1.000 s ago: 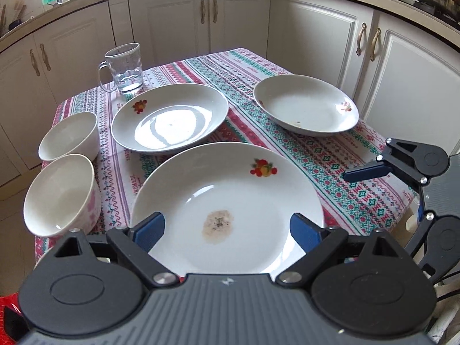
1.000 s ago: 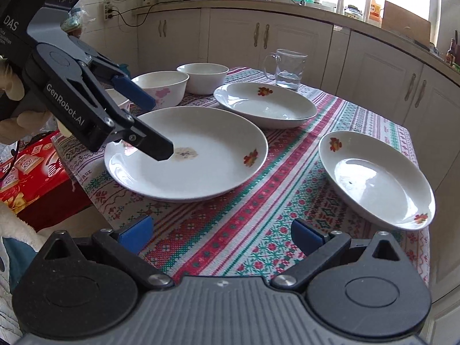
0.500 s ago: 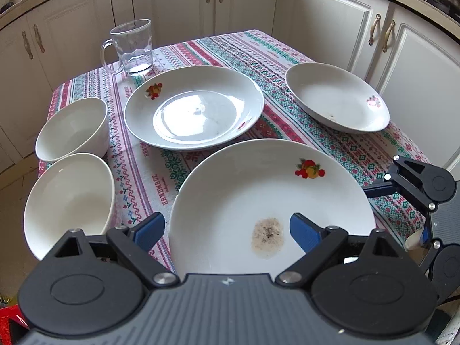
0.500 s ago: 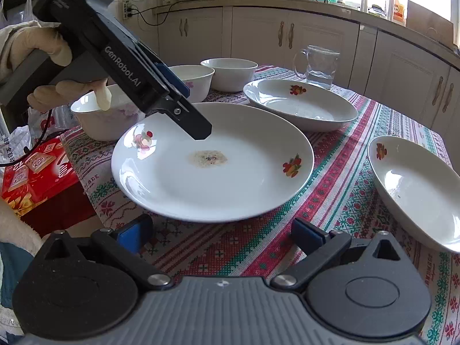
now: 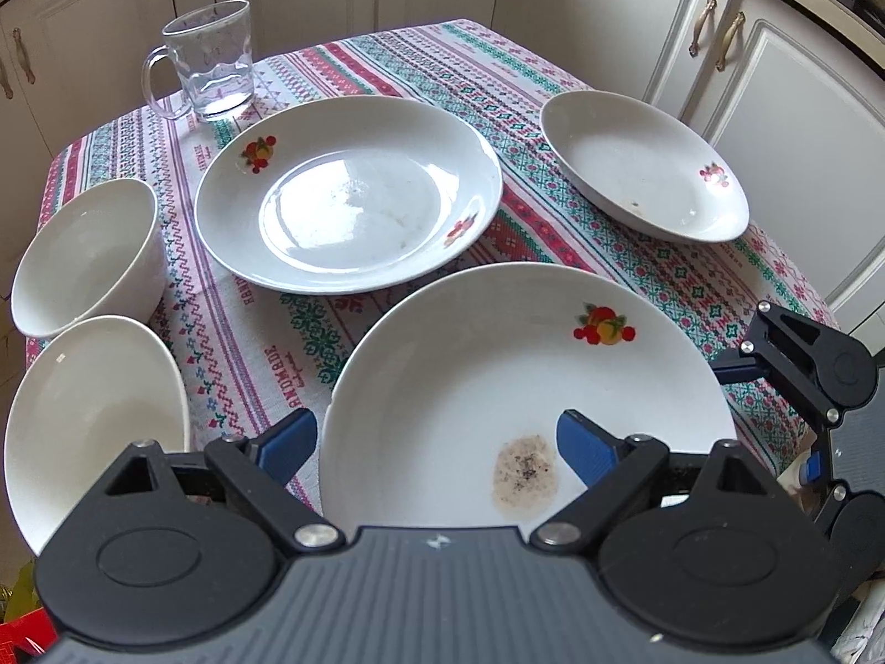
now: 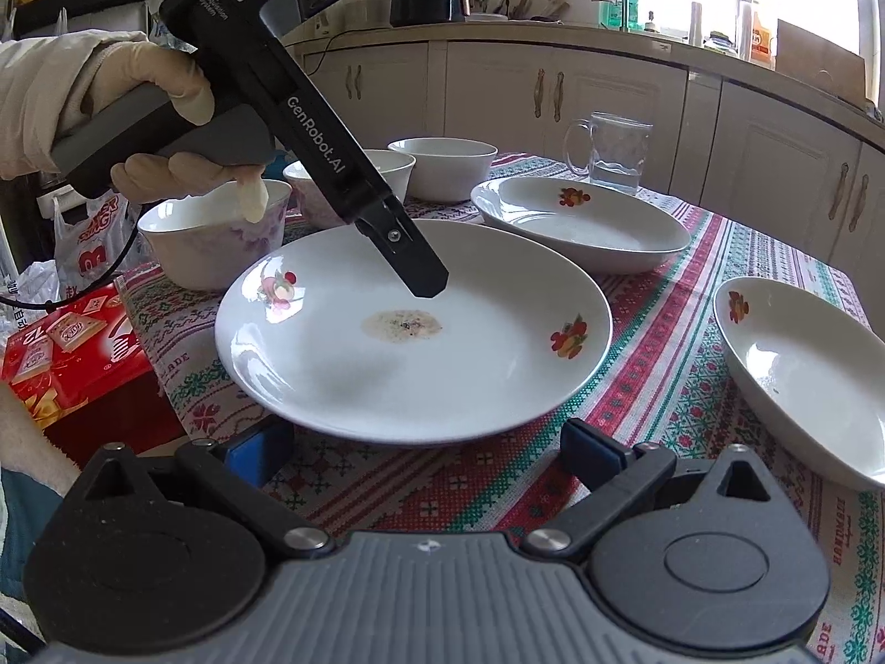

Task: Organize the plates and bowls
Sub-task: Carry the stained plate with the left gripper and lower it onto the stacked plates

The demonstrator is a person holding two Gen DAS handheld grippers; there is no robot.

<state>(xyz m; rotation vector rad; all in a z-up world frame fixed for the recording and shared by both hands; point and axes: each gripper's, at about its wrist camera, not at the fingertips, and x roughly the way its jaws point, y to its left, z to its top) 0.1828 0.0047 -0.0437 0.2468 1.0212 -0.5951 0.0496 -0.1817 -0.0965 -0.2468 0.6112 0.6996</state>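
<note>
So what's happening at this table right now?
A person holds a gripper in each hand over a laid table. The left gripper hangs open above the near rim of the stained plate, touching nothing. The right gripper is open too, low by that plate's edge. Two more plates, the bowls and a glass mug sit untouched; nothing is stacked yet.
</note>
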